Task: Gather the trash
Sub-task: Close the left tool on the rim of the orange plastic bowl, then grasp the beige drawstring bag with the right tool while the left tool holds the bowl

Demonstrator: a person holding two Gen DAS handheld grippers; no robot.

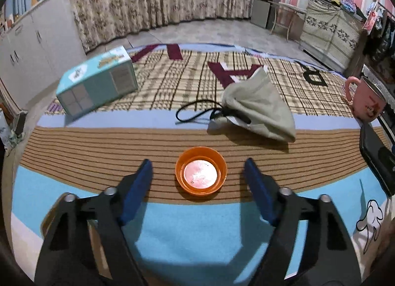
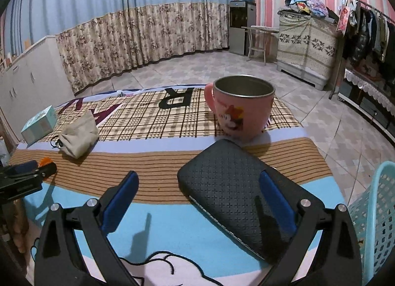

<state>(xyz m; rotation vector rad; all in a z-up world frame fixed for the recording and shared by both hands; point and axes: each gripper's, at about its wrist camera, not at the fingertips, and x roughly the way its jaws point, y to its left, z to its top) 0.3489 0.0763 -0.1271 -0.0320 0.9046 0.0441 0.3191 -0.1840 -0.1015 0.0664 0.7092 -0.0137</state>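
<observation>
A small orange plastic cup stands upright on the striped blanket that covers the table. My left gripper is open, its blue pads on either side of the cup with gaps on both sides. In the right wrist view a sliver of the orange cup shows at the far left, beside the left gripper's fingers. My right gripper is open above a black textured case; its right finger hangs over the case and its left finger over bare blanket.
A grey drawstring pouch lies behind the cup, a teal box at the back left. A pink mug stands just behind the black case. A teal plastic basket sits off the table's right edge.
</observation>
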